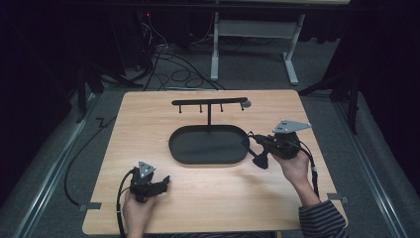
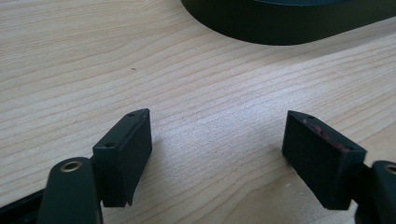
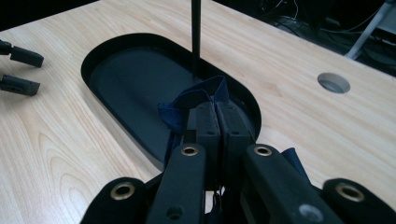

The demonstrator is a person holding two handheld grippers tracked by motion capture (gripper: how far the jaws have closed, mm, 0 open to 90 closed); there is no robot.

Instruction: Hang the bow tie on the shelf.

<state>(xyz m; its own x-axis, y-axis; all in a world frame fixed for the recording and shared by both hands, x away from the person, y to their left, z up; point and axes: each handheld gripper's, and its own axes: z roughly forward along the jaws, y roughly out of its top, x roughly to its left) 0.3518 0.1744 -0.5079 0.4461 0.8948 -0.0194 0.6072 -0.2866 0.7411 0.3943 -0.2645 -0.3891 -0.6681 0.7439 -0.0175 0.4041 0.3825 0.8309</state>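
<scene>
1. We work at a light wooden tabletop [image 1: 148, 114] in a dark room, with cables and a grey desk frame on the floor beyond its far edge.
2. At the tabletop's centre stands a black rack: an oval tray base [image 1: 183, 148], a thin upright post [image 1: 209, 115] and a crossbar with small hooks [image 1: 208, 101].
3. The right gripper [image 3: 215, 116], near the right edge just beside the tray's right end, is clenched on a dark blue cloth strap [image 3: 194, 99].
4. The left gripper [image 2: 217, 154] rests near the front-left corner, jaws spread wide with nothing between them.
5. We judge the step to be carrying the strap to the rack.
6. The next move likely calls for lifting it to a hook.
</scene>
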